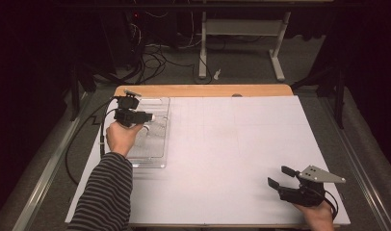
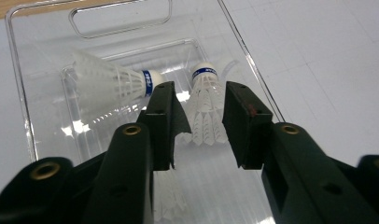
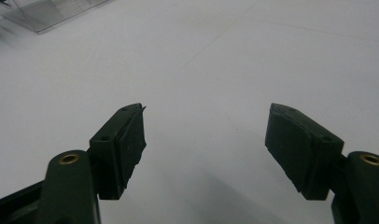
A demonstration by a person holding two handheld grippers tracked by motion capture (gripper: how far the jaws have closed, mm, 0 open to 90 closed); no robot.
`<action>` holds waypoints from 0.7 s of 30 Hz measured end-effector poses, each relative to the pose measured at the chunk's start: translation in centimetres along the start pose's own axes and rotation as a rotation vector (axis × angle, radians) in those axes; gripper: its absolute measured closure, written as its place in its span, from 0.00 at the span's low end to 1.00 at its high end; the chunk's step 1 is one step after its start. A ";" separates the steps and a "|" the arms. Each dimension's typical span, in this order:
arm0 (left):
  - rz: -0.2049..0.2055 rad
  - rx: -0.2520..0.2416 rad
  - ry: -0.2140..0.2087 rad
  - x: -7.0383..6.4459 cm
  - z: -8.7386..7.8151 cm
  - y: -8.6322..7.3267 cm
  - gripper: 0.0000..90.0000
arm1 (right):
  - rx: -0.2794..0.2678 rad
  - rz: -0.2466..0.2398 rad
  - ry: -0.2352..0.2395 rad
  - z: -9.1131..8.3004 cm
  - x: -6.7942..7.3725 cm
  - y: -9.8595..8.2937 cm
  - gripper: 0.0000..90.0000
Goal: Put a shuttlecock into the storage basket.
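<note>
White feather shuttlecock [image 2: 205, 105], cork cap with a blue band pointing to the far end, lies inside the clear plastic tray [image 2: 19, 79] at the far-left part of the table. The left gripper [image 2: 199, 123] hangs over it with jaws apart, one on each side of the feather skirt, not visibly touching it; looks lined up to close across the skirt, which is the widest and softest part, so I'd expect it to deform if squeezed hard. A second shuttlecock [image 2: 110, 84] lies just to the left in the same tray, on its side, cork right beside the left jaw's tip: that's the thing most likely to get nudged. The tray walls and the handle slot at the far end leave little room for sideways motion, so a straight lift out looks like the clean option. The right gripper [image 3: 204, 140] rests near the table's right corner, jaws wide apart and holding nothing, well clear of the tray. White sheet [image 1: 241, 144] covers the table; cables and a stand's feet on the floor beyond.
</note>
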State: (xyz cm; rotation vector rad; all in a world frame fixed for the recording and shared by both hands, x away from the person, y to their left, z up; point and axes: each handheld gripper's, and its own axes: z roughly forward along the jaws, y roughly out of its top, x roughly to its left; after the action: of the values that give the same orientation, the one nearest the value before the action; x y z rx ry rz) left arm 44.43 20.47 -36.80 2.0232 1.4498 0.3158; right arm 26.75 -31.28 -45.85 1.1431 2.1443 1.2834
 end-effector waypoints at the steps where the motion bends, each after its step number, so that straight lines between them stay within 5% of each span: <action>1: 0.001 0.000 0.000 -0.1 0.0 0.0 0.68 | 0.000 0.000 0.000 0.0 0.0 0.0 0.32; 21: 0.031 -0.010 0.005 -1.1 -1.0 -0.6 0.50 | -0.002 -0.003 0.000 0.0 0.0 0.0 0.32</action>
State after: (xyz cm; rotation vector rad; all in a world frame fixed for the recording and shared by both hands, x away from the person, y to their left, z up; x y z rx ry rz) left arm 43.04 19.88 -36.19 2.0401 1.4179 0.3407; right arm 26.73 -31.29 -45.83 1.1392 2.1436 1.2833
